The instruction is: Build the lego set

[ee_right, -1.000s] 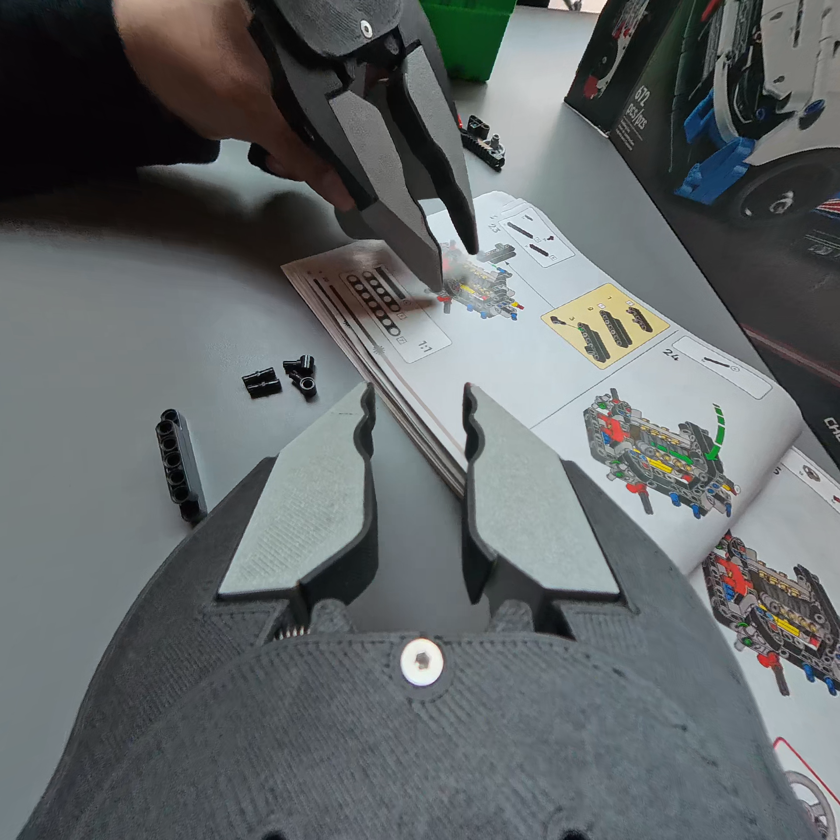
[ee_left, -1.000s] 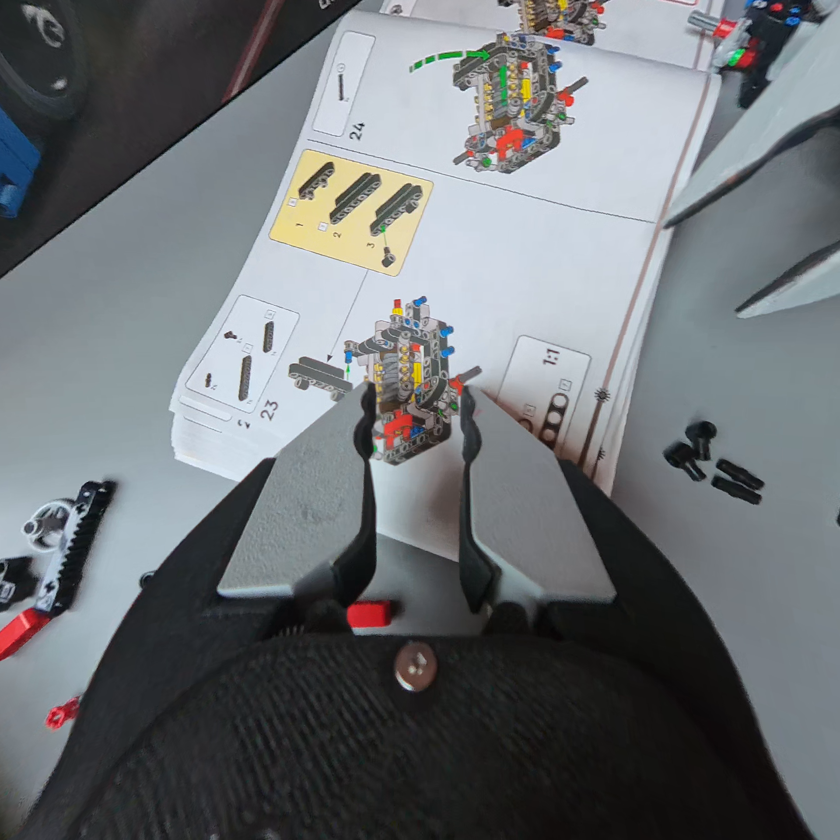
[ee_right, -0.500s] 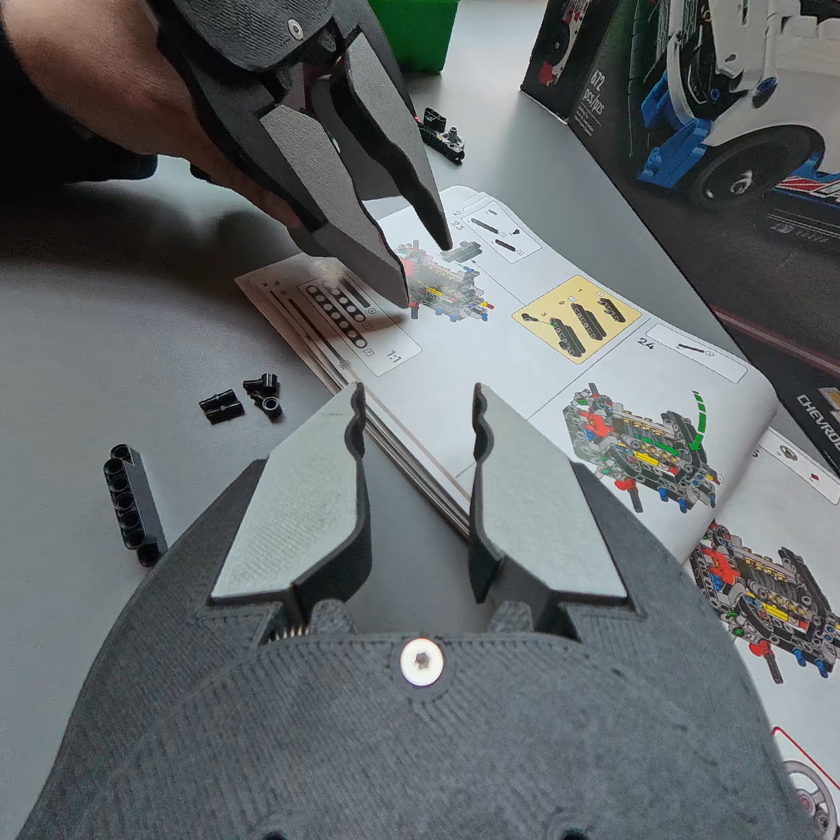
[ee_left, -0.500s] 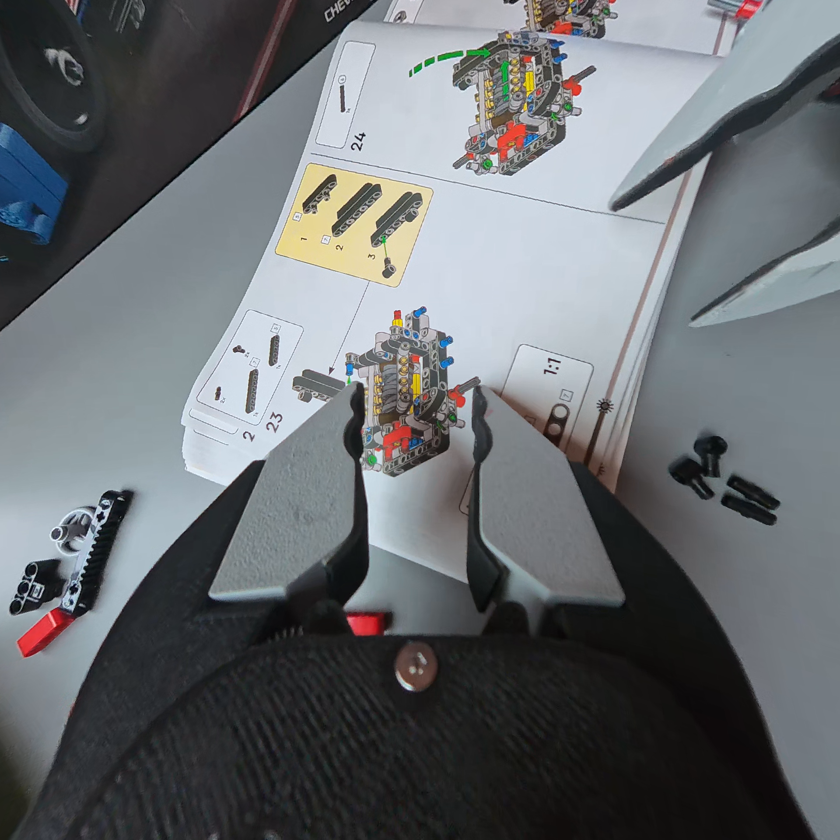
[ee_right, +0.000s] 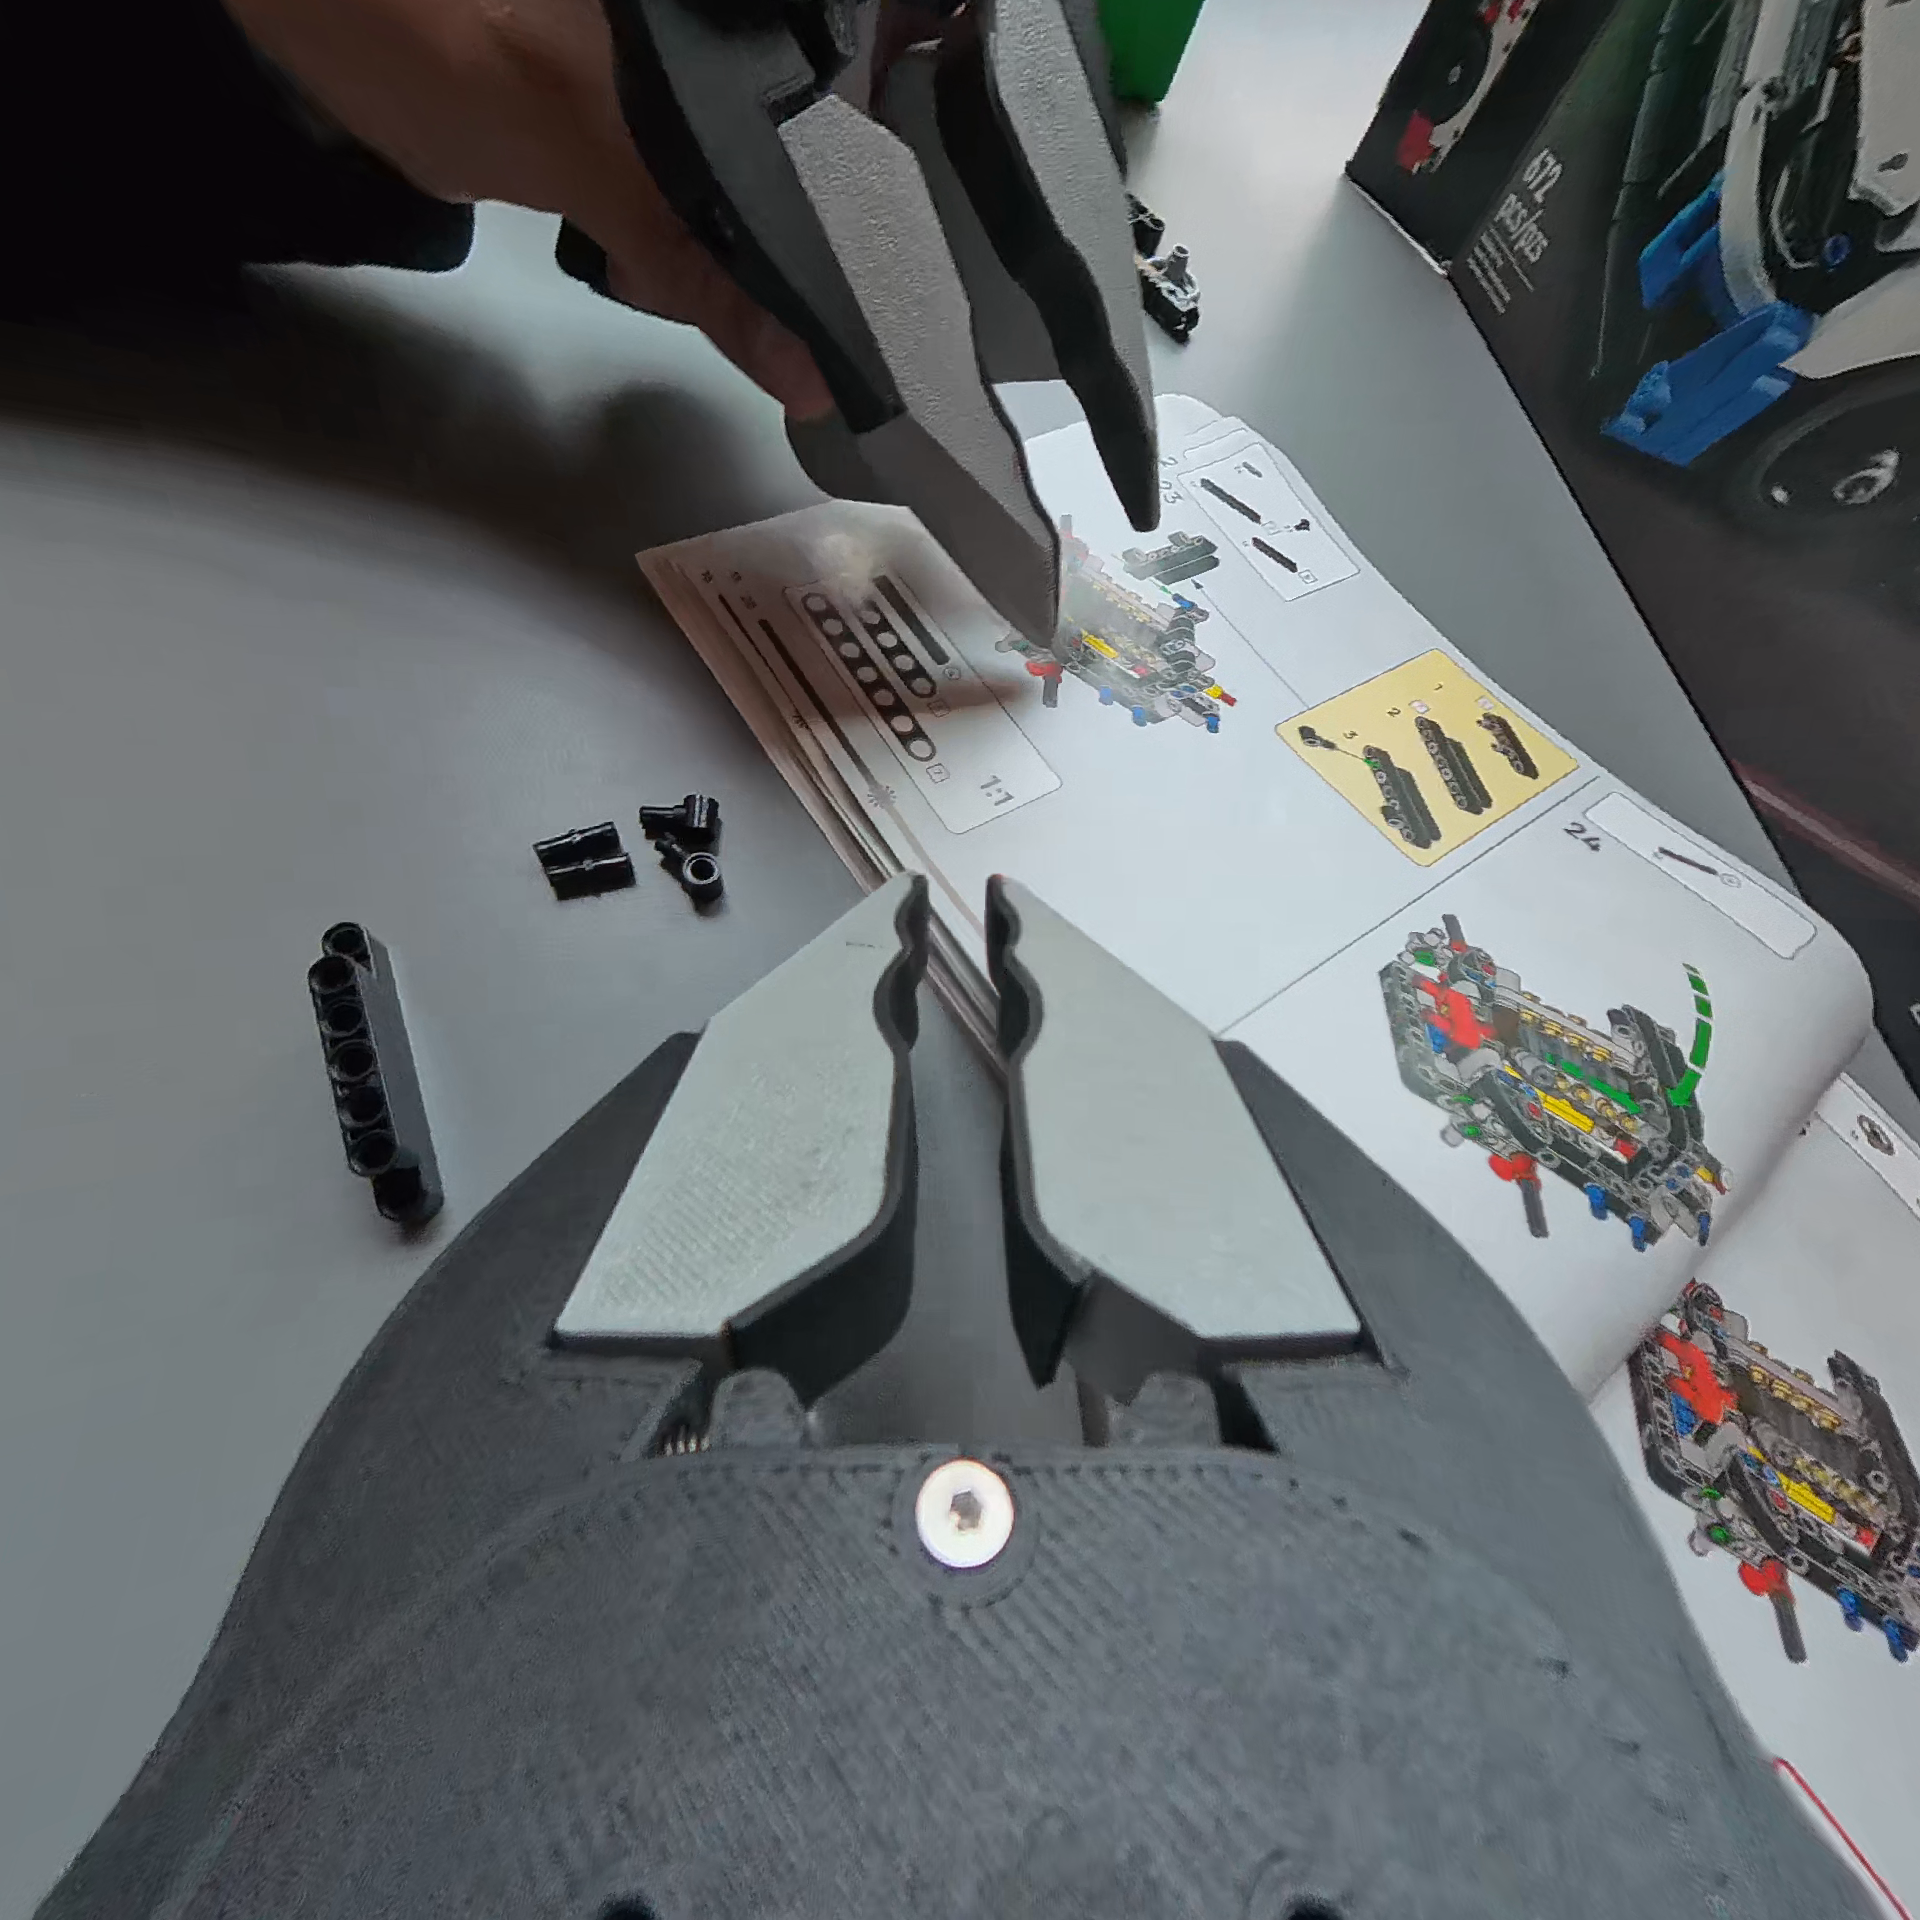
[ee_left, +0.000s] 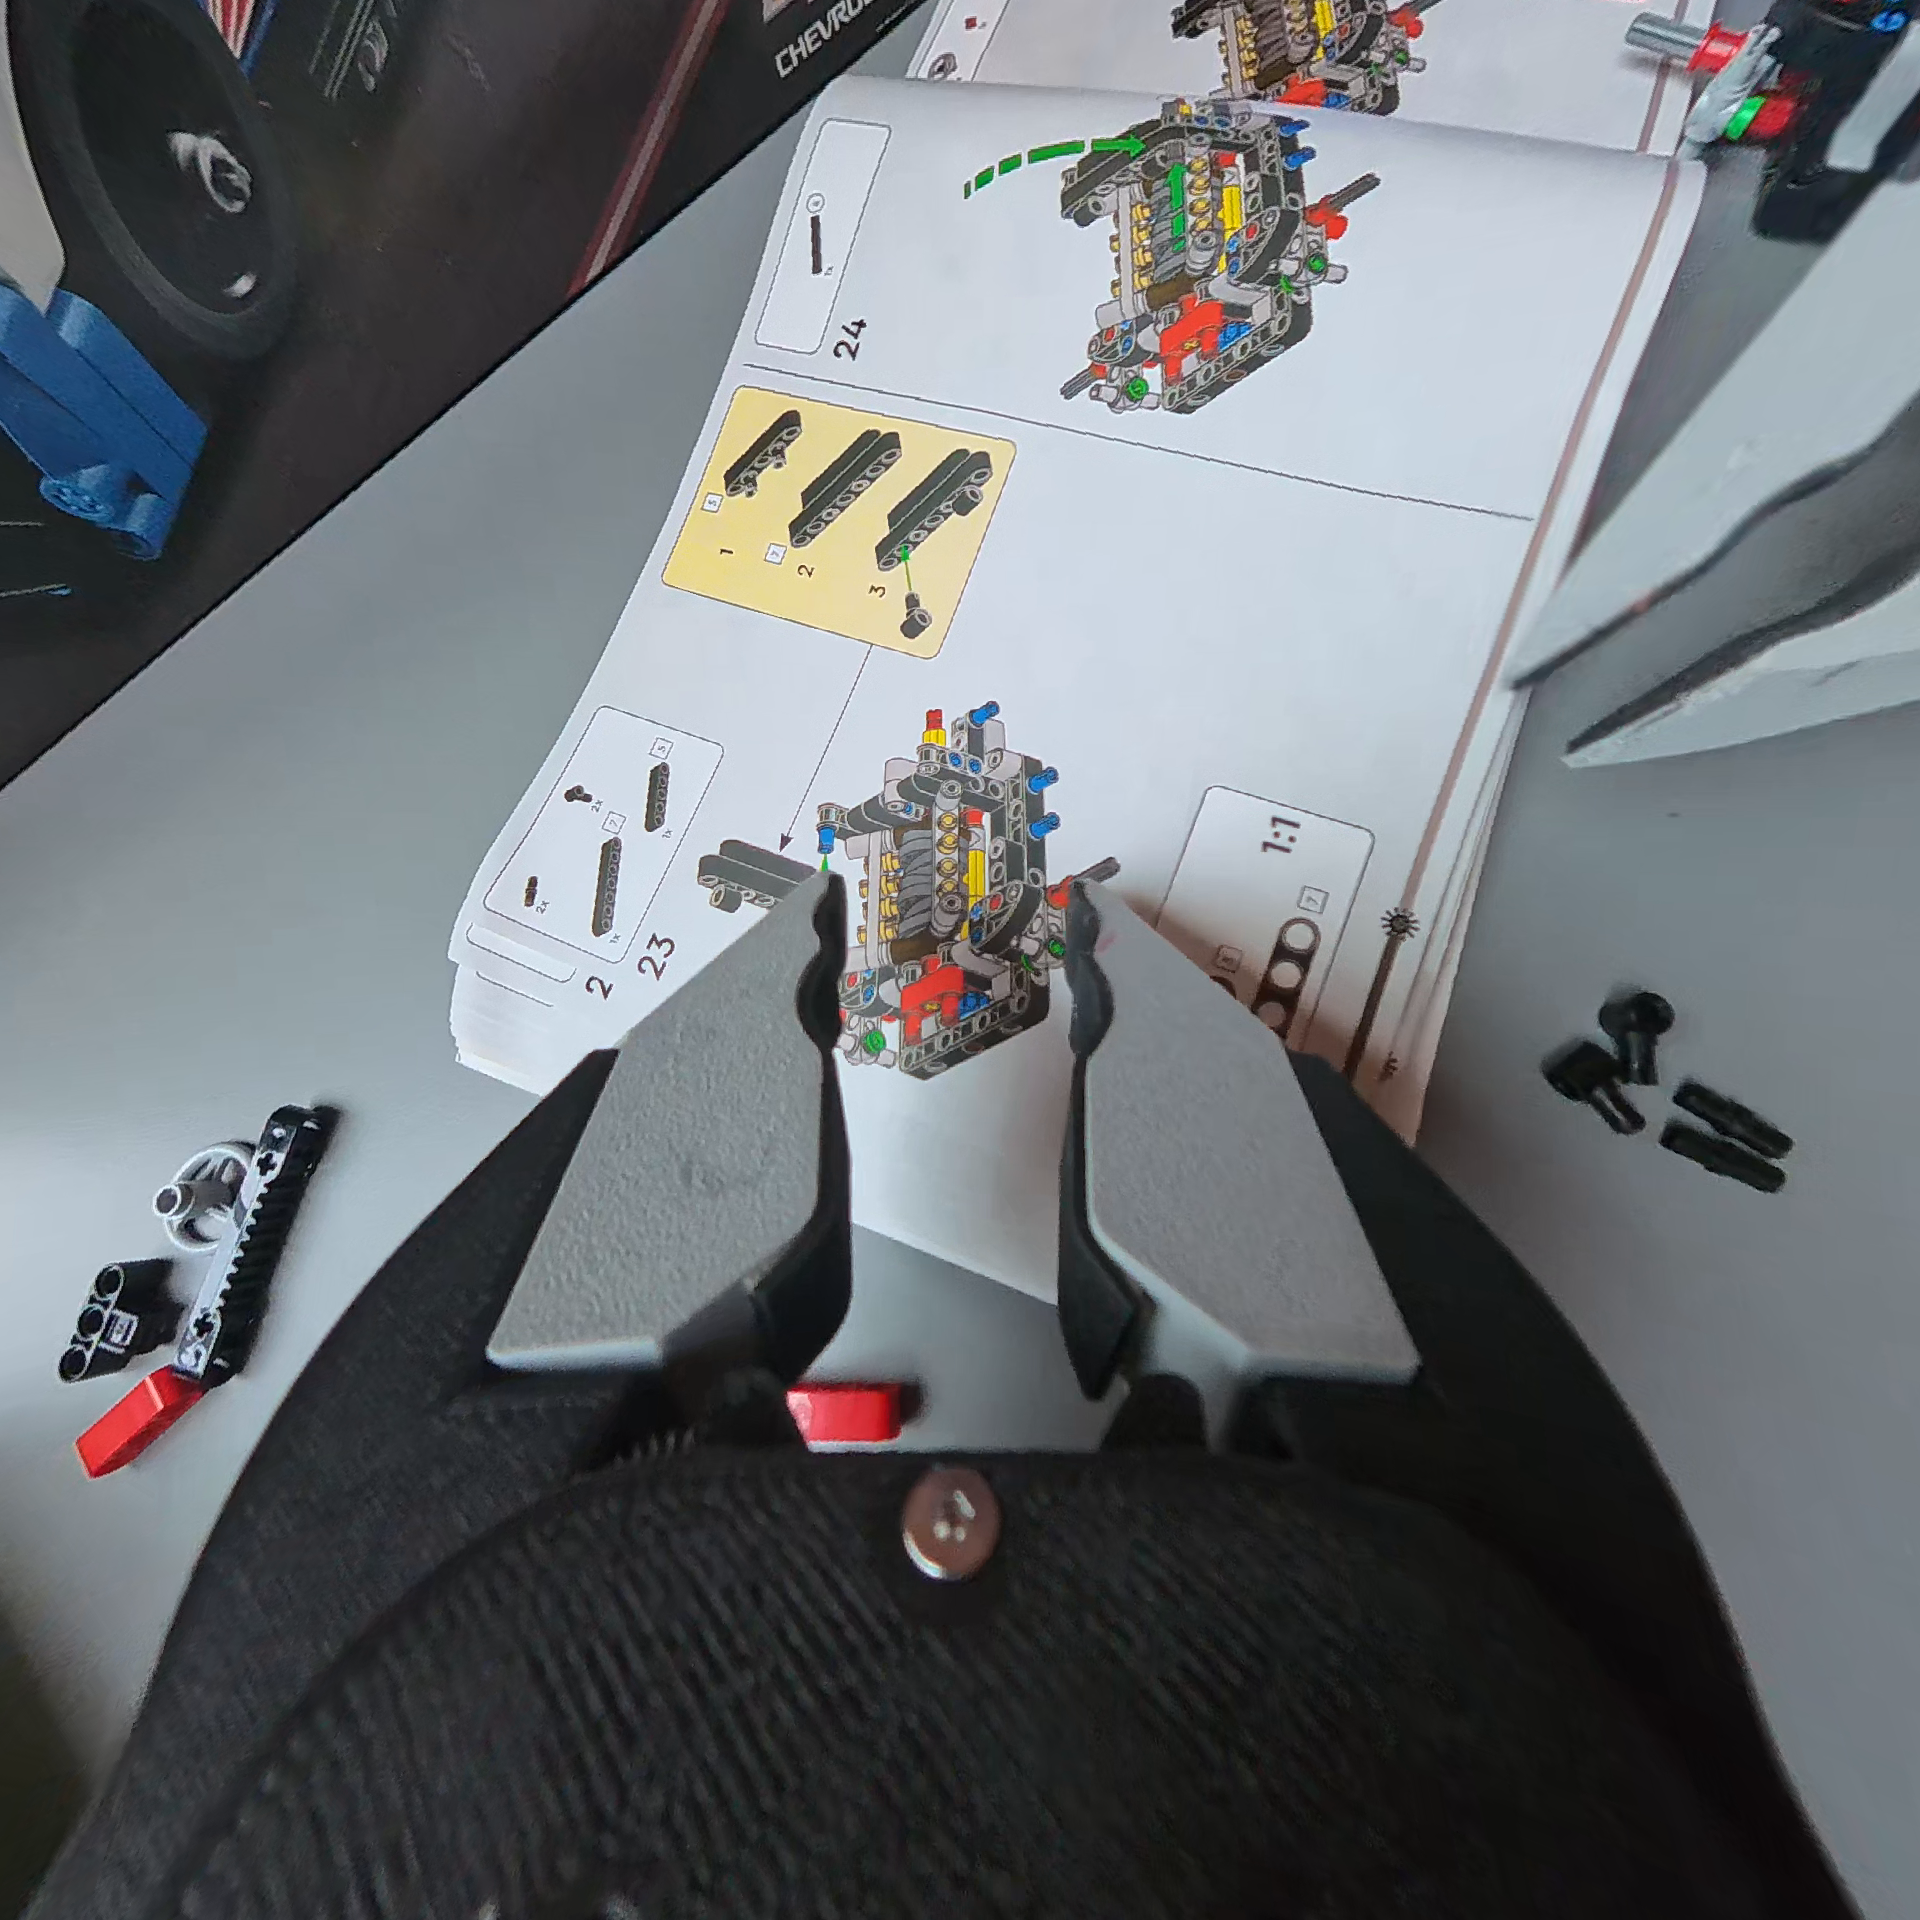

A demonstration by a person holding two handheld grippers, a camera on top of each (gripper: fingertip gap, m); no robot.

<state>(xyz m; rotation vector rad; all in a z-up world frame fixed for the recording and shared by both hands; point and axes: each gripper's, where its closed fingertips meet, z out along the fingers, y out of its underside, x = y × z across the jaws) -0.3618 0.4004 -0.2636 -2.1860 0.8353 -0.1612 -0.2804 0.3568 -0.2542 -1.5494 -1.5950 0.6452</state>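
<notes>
The open instruction booklet [ee_left: 1247, 582] lies on the grey table and also shows in the right wrist view [ee_right: 1195, 862]. My left gripper [ee_left: 954, 904] is open and empty, low over the printed model picture. In the right wrist view it [ee_right: 1096, 571] points down with one tip at the page. My right gripper [ee_right: 956, 899] is almost shut, with a narrow gap and nothing in it, over the booklet's edge. A black beam [ee_right: 369, 1070] and small black pins [ee_right: 634, 852] lie left of it. The pins also show in the left wrist view [ee_left: 1662, 1091].
A black toothed rack with a grey wheel, a black connector and a red piece [ee_left: 208, 1268] lie at the left. A red piece [ee_left: 847, 1408] lies under my left gripper. The set's box [ee_right: 1714, 260] stands behind the booklet, beside a green bin [ee_right: 1143, 42]. A partly built model [ee_left: 1766, 94] sits far right.
My right gripper's jaws have closed to a narrow gap. My left gripper has stayed open over the booklet, and its tip has come down to the page.
</notes>
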